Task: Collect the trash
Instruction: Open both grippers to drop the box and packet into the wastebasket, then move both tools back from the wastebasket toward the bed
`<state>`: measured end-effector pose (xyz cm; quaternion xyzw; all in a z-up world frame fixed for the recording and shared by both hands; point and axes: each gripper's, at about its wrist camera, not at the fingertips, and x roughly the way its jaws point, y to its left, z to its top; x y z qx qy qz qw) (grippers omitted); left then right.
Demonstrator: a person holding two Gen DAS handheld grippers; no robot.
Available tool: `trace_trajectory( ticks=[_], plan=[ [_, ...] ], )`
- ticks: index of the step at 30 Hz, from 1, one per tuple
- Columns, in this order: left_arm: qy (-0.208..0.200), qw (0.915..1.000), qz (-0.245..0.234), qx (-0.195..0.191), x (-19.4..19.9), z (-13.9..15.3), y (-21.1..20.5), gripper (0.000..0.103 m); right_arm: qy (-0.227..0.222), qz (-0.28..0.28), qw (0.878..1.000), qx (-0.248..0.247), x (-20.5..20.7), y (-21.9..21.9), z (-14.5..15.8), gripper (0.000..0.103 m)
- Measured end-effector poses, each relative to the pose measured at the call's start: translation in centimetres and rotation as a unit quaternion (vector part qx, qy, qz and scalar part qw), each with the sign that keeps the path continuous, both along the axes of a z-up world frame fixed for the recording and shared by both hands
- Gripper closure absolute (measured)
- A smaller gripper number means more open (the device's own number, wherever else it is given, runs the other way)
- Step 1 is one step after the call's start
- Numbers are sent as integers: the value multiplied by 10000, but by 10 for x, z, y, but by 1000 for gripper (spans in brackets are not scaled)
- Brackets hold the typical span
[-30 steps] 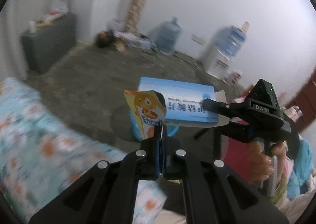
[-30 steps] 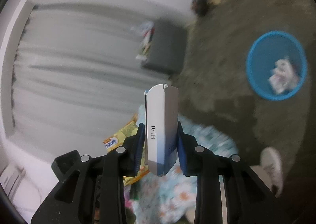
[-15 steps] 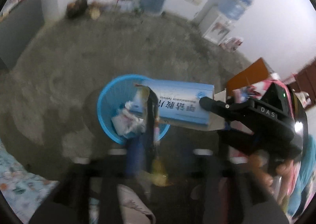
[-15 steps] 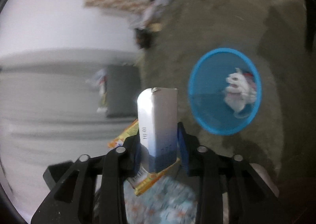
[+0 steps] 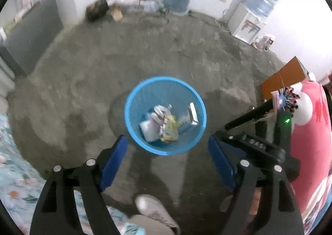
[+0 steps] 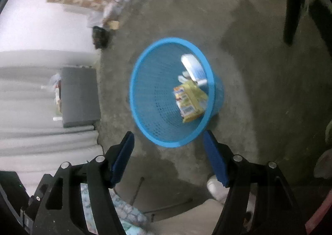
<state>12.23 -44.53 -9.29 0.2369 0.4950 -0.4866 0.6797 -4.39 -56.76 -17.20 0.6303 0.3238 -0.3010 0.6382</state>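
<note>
The left gripper [image 5: 167,160] stands released, its blue fingers [image 5: 113,162] spread wide with nothing between them; they have just been opening. The right gripper [image 6: 169,156] is likewise released and empty, its jaws having just opened too. Both hang above the near rim of the blue bin [image 5: 132,123], which stands upright on the bare concrete floor [image 5: 83,73] with open room all round it. Inside the bin lie a yellow wrapper [image 6: 189,100], a white-and-blue box [image 6: 193,67] leaning on the wall, and crumpled white scraps [image 5: 151,123]. A floral bed [image 5: 12,177] edges in left of the bin; a shoe [image 5: 152,208] is nearer than it.
</note>
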Motion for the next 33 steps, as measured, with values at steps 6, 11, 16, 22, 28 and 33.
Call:
trace_trajectory(
  ticks=[6,11,16,22,28,33],
  plan=[
    [-991,9928,-244,-630,-17,72,64,14,334,741,9888,-1249,19,28,74,28],
    [-1209,9843,111,-1283,-23,132,138,6,425,1463,9582,-2420,51,77,144,15],
    [-1242,9759,562,-1702,-25,170,207,6,565,2117,9142,-3410,79,142,193,8],
    [-1292,9632,1213,-2022,-23,201,300,6,598,2866,8492,-4396,101,216,225,8],
    [-1526,9305,2229,-2473,-12,236,406,6,599,3294,7860,-5197,121,281,240,8],
    [-1966,8800,3353,-2731,-16,256,507,6,-204,3948,7651,-5083,132,314,257,8]
  ],
)
